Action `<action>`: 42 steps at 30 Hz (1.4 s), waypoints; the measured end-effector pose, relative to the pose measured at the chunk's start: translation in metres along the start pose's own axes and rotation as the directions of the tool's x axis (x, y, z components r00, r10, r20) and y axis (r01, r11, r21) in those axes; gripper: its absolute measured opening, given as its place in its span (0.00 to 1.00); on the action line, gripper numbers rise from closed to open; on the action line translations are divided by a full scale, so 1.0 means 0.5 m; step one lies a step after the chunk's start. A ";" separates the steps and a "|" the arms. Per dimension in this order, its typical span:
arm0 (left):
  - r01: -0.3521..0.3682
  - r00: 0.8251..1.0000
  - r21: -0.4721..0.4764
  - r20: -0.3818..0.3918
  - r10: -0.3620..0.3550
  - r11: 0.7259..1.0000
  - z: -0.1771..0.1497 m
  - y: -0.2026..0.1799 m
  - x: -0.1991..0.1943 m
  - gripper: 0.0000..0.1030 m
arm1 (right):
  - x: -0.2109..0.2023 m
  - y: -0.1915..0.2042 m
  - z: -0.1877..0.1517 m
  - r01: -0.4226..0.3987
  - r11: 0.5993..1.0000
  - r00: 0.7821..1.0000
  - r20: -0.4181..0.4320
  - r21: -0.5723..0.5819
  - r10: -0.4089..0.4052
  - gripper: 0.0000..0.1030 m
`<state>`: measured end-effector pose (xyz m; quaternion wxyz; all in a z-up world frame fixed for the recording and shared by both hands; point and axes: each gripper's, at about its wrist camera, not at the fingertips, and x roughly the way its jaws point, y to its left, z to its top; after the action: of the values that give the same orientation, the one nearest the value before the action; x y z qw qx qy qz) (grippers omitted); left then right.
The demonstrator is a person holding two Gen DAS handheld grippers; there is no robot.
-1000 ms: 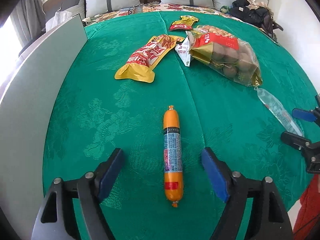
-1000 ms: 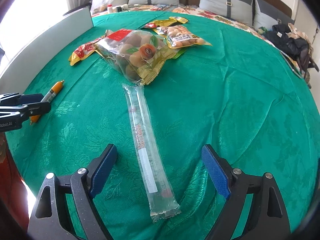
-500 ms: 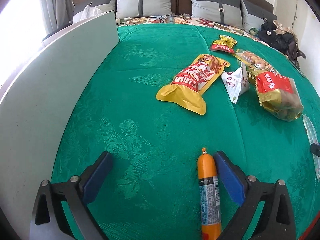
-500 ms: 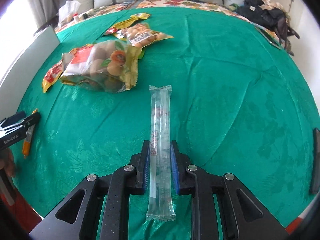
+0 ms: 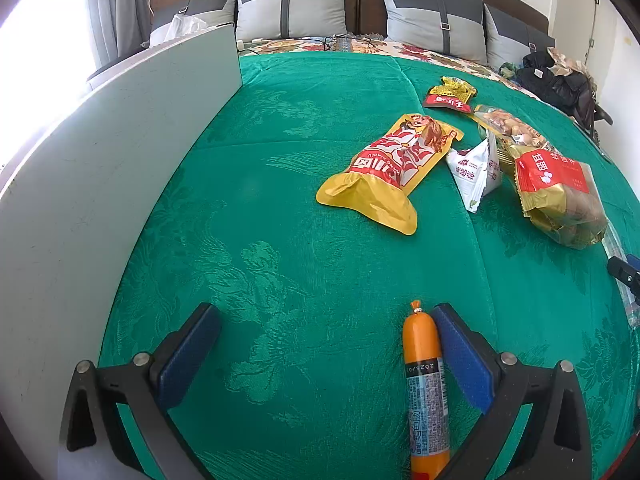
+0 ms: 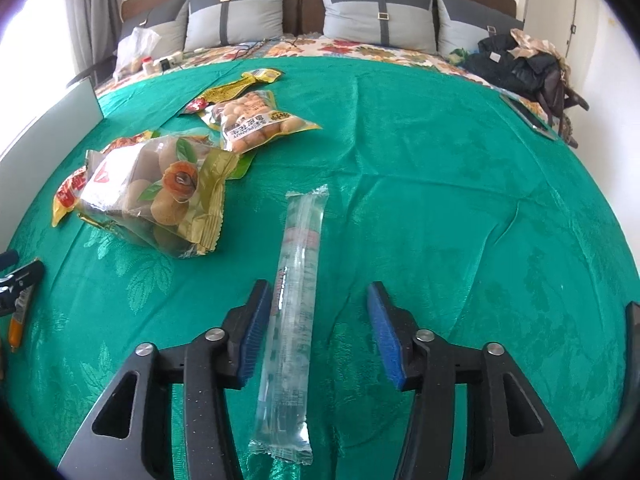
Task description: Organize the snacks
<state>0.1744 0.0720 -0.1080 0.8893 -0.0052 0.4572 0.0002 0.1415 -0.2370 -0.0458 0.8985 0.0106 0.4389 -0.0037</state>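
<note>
An orange sausage stick [image 5: 425,392] lies on the green cloth, right against the right finger of my left gripper [image 5: 326,344], which is open. A long clear tube pack [image 6: 297,288] lies between the fingers of my right gripper [image 6: 318,320], close to its left finger; this gripper is open and not gripping. Further off lie a yellow-red snack bag [image 5: 394,164], a white triangular packet [image 5: 476,168], a bag of round brown fruit [image 6: 160,192], a peanut bag [image 6: 252,122] and a small yellow-red sachet [image 5: 450,94].
A tall grey-white panel [image 5: 100,168] stands along the left side of the green cloth. A pillowed headboard [image 6: 304,8] and floral bedding lie beyond. Dark bags [image 6: 524,64] sit at the far right. A flat dark object [image 6: 524,114] lies at the right edge.
My right gripper was shut on the clear tube pack half a second ago and has opened, leaving it on the cloth. My left gripper has shifted left, so the sausage now sits by its right finger.
</note>
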 end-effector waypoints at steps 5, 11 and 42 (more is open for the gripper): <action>0.000 1.000 0.000 0.000 0.000 1.000 0.000 0.000 0.001 1.00 | 0.011 0.009 0.004 0.015 1.000 1.000 -0.006 -0.019 -0.015 0.77; 0.000 1.000 0.000 0.000 0.000 1.000 0.000 0.000 0.001 1.00 | 0.010 0.002 0.001 0.012 1.000 1.000 -0.007 -0.013 -0.012 0.80; 0.000 1.000 0.000 0.001 0.000 1.000 0.000 0.000 0.001 1.00 | 0.010 0.001 0.003 0.011 1.000 1.000 -0.007 -0.013 -0.011 0.81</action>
<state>0.1749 0.0720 -0.1085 0.8895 -0.0052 0.4568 0.0002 0.1455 -0.2366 -0.0490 0.8970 0.0023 0.4420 -0.0058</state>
